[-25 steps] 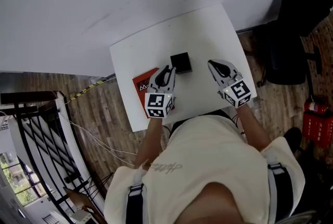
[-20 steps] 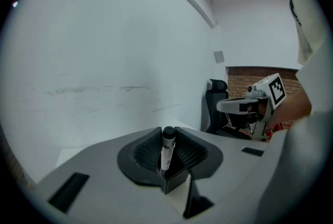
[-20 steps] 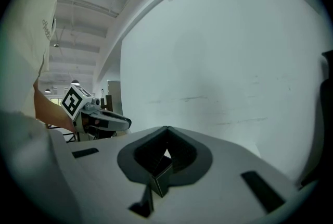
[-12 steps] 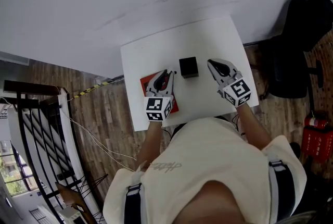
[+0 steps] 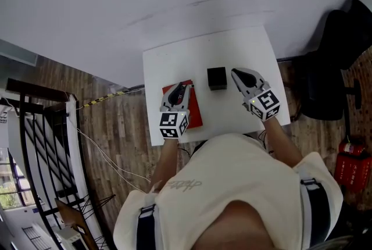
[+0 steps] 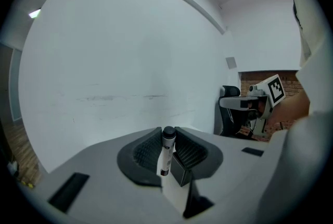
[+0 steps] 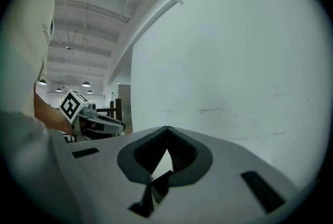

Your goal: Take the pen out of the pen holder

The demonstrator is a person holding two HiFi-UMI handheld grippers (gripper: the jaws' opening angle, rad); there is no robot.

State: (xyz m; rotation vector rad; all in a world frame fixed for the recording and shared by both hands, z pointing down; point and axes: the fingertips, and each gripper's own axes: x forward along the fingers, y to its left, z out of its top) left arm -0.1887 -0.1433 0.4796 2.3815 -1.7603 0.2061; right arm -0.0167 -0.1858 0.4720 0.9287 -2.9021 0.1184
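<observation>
A white pen with a black cap (image 6: 166, 151) stands upright between the jaws of my left gripper (image 6: 167, 131), which is shut on it. That left gripper (image 5: 185, 88) hovers over a red book (image 5: 192, 110), left of the small black pen holder (image 5: 217, 78). In the left gripper view the pen holder (image 6: 181, 172) shows just behind the pen's lower end. My right gripper (image 5: 235, 72) sits right of the holder, and its tips (image 7: 167, 127) meet with nothing between them. The white table (image 5: 174, 57) carries everything.
A black office chair (image 5: 340, 39) stands to the right of the table, with a red fire extinguisher (image 5: 350, 164) on the wooden floor below it. A dark railing (image 5: 35, 144) runs along the left. A plain white wall lies behind the table.
My left gripper has drawn away to the left of the pen holder and now sits over the red book. The right gripper has stayed beside the holder.
</observation>
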